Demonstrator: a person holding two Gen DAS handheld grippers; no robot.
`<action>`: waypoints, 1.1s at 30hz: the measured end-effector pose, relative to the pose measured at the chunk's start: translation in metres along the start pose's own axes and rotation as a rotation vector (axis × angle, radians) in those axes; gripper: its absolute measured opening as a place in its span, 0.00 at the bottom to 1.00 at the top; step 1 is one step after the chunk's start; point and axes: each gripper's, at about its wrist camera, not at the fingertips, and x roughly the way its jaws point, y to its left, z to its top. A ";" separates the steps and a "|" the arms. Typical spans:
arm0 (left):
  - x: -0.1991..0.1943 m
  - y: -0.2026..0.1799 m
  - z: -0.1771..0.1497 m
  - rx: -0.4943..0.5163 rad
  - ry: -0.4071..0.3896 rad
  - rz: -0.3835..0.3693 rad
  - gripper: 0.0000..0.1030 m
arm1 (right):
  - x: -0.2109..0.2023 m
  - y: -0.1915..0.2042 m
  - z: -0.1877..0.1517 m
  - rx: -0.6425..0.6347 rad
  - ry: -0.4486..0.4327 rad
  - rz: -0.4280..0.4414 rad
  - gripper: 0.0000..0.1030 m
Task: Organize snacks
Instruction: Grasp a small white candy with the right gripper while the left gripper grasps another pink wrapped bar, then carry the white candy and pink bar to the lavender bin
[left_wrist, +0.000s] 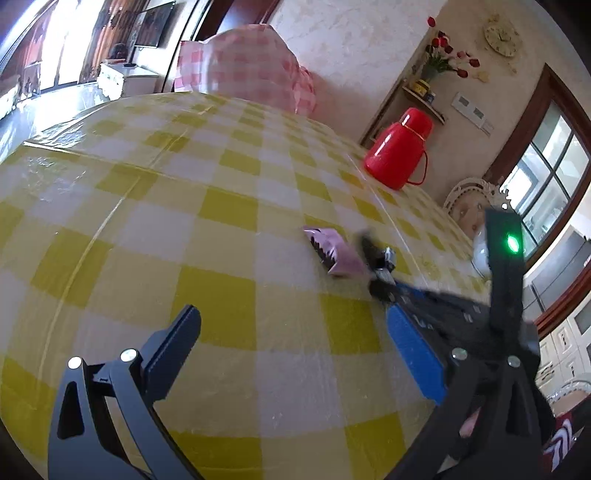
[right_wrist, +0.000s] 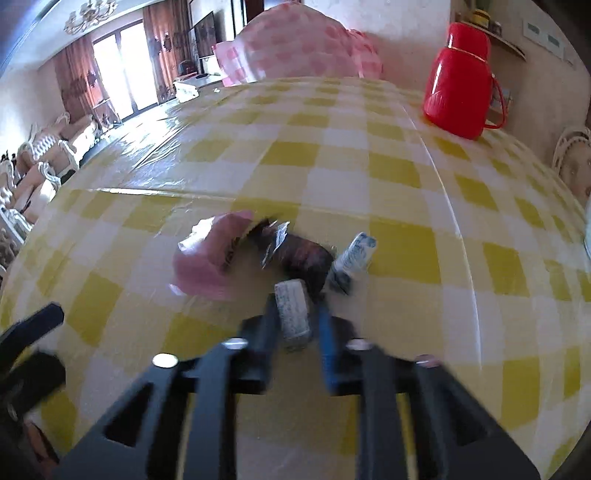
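At lower centre of the right wrist view, right gripper (right_wrist: 295, 314) is clamped on a small pale wrapped snack bar (right_wrist: 292, 314); pink foil packet (right_wrist: 207, 258), dark wrapper (right_wrist: 303, 258) and another pale bar (right_wrist: 354, 256) lie just above it on the yellow checked tablecloth (right_wrist: 406, 166). Left gripper (left_wrist: 295, 347) stands wide apart, empty.

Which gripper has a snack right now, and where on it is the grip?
The right gripper is shut on a small white wrapped snack, clamped across its sides, the far end poking out. The left gripper is open and holds nothing.

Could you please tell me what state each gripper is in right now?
Left gripper: open, holding nothing.
Right gripper: shut on a small white wrapped snack.
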 end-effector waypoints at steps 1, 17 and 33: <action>0.000 0.000 0.000 -0.001 0.001 0.000 0.98 | -0.009 -0.001 -0.011 0.016 -0.003 0.020 0.15; 0.060 -0.048 0.014 0.115 0.140 0.148 0.98 | -0.111 -0.011 -0.129 0.229 -0.076 0.074 0.15; 0.065 -0.092 -0.004 0.365 0.166 0.255 0.20 | -0.104 -0.027 -0.129 0.310 -0.050 0.167 0.15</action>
